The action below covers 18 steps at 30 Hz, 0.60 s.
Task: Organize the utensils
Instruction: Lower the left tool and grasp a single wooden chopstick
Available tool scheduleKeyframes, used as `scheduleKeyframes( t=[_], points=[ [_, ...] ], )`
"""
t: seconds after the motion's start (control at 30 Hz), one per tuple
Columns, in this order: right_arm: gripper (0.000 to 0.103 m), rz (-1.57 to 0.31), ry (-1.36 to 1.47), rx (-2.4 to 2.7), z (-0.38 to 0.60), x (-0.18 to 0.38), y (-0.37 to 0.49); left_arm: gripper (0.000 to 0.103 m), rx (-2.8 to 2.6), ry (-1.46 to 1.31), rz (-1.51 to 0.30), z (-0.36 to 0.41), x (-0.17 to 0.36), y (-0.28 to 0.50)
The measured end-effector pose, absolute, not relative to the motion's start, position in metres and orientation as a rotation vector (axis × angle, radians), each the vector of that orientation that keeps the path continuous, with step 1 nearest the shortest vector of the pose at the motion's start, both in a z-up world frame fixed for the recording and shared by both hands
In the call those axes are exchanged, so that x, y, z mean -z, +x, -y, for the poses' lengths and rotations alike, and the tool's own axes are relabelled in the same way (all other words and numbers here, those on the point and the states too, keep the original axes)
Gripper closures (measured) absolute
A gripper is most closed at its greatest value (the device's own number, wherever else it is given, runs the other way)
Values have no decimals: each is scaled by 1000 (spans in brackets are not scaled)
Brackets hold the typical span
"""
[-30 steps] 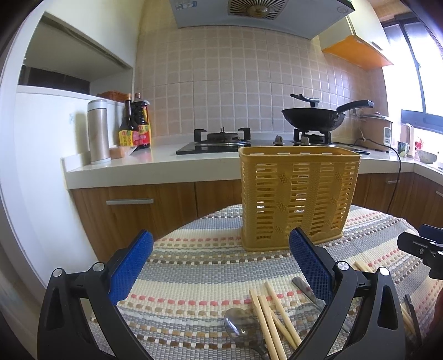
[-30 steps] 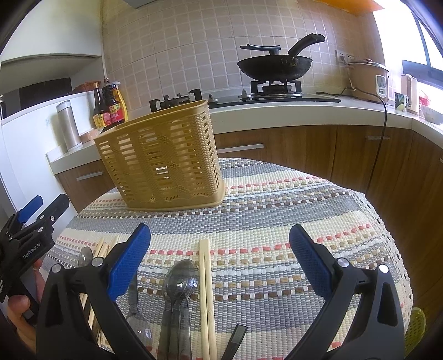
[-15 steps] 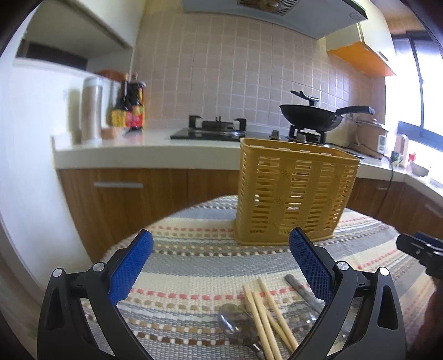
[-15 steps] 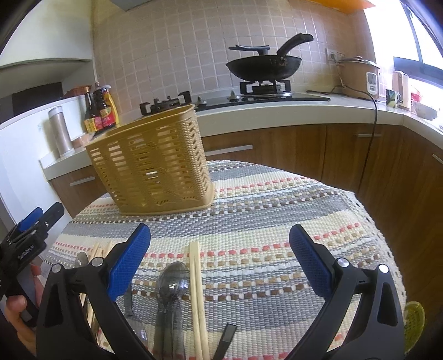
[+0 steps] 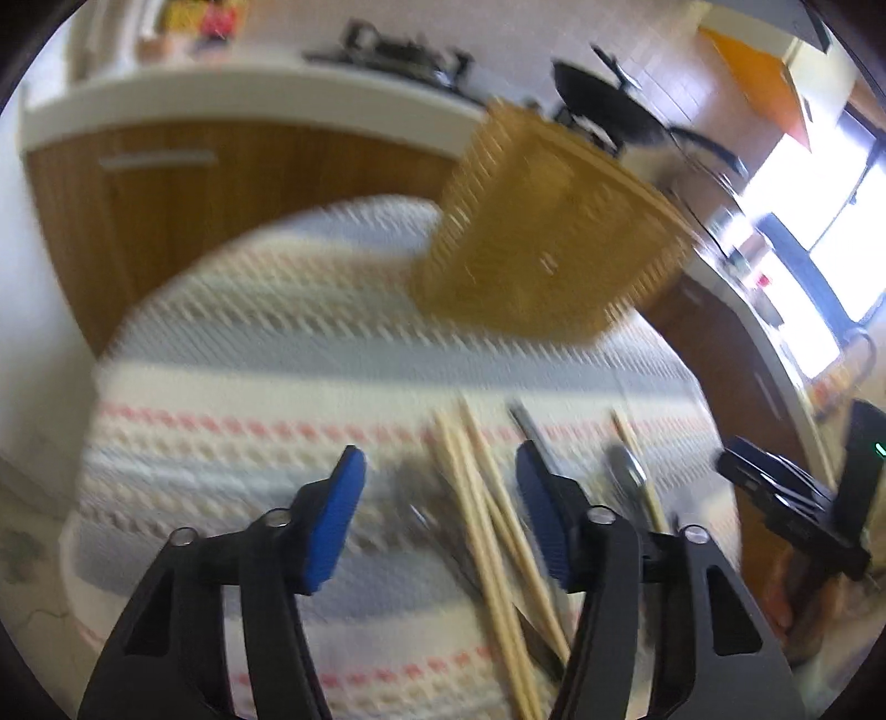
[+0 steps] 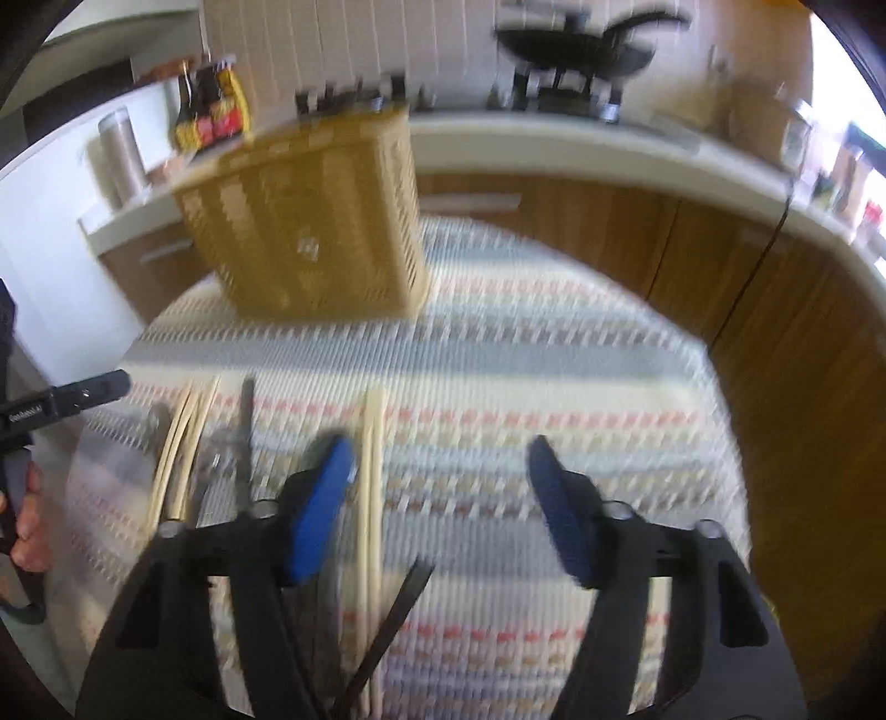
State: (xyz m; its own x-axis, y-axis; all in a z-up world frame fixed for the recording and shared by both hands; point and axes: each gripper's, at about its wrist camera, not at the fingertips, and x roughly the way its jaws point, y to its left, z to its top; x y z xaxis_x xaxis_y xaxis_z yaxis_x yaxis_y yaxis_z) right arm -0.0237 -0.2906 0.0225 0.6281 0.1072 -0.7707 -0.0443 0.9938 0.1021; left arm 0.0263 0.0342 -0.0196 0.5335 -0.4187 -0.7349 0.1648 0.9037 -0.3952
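Observation:
A yellow slotted utensil basket (image 5: 548, 232) stands at the far side of the round table; it also shows in the right wrist view (image 6: 310, 221). Wooden chopsticks (image 5: 487, 526) and a blurred metal spoon (image 5: 415, 498) lie between the open, empty jaws of my left gripper (image 5: 440, 476). My right gripper (image 6: 437, 471) is open and empty above the striped cloth, with a pair of chopsticks (image 6: 371, 487) by its left finger. More chopsticks (image 6: 183, 448) and metal cutlery (image 6: 243, 437) lie further left. Both views are motion-blurred.
The striped woven tablecloth (image 5: 249, 343) covers the round table. A kitchen counter (image 6: 609, 144) with a wok (image 6: 576, 47), bottles (image 6: 210, 108) and a steel flask (image 6: 119, 155) runs behind. The other gripper shows at the edge of each view (image 5: 786, 509) (image 6: 61, 404).
Both grippers have tilted down and dropped toward the table, so the utensils sit higher in view. Both jaws have narrowed somewhat. The left view has rolled. Nothing is taken hold of.

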Motion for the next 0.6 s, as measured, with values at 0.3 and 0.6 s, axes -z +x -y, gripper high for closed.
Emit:
scheduleKeyframes(
  t=[0.3, 0.6],
  points=[
    [71, -1170, 154, -184, 295, -1, -37, 73, 355, -98, -1037, 5, 35, 16],
    [80, -1281, 93, -155, 282, 23, -30, 82, 373, -74, -1096, 12, 50, 18]
  ],
)
